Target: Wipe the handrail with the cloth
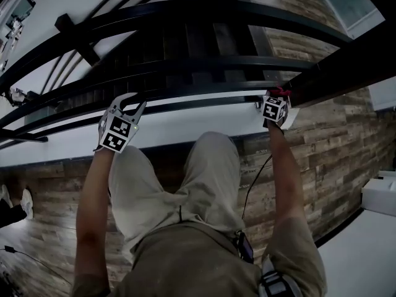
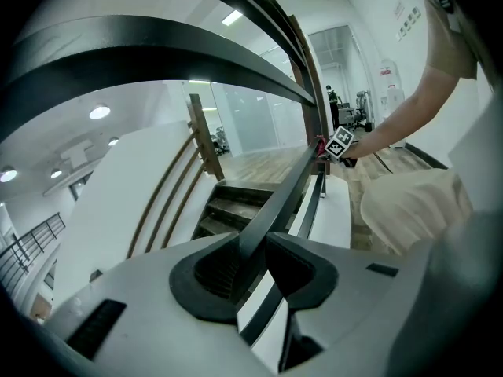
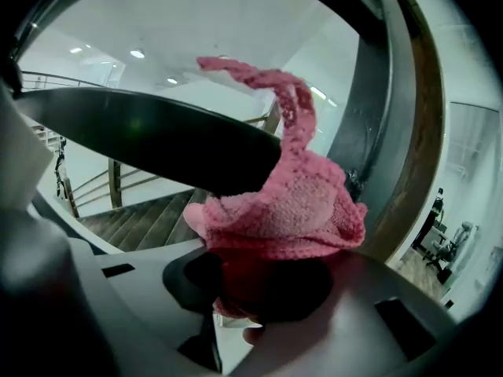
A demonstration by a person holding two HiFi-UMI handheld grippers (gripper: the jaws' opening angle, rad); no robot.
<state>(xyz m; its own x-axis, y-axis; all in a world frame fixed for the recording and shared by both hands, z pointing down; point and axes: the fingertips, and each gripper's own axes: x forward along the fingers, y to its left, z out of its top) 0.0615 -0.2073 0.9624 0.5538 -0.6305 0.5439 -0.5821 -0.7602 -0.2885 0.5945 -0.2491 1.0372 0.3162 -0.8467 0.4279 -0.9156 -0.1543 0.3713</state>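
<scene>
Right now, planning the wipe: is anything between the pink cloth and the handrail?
Nothing visible. The right gripper holds the pink cloth against the handrail; further along, the left gripper clamps what looks like the same rail.

The handrail (image 3: 157, 144) looked like dark painted metal, smooth with a dull sheen. The cloth (image 3: 291, 203) was pink, with a nubbly knitted or terry weave, soft and matt. The left gripper (image 2: 255, 246) had a grey matt plastic shell, and its pads (image 2: 216, 269) were black, ribbed and rubbery-looking. The floor (image 1: 346, 141) was wood-grain planks in mixed browns, low in gloss. The steps (image 2: 236, 206) looked like dark wood. The trousers (image 1: 210, 172) were plain beige cloth, creased.
</scene>
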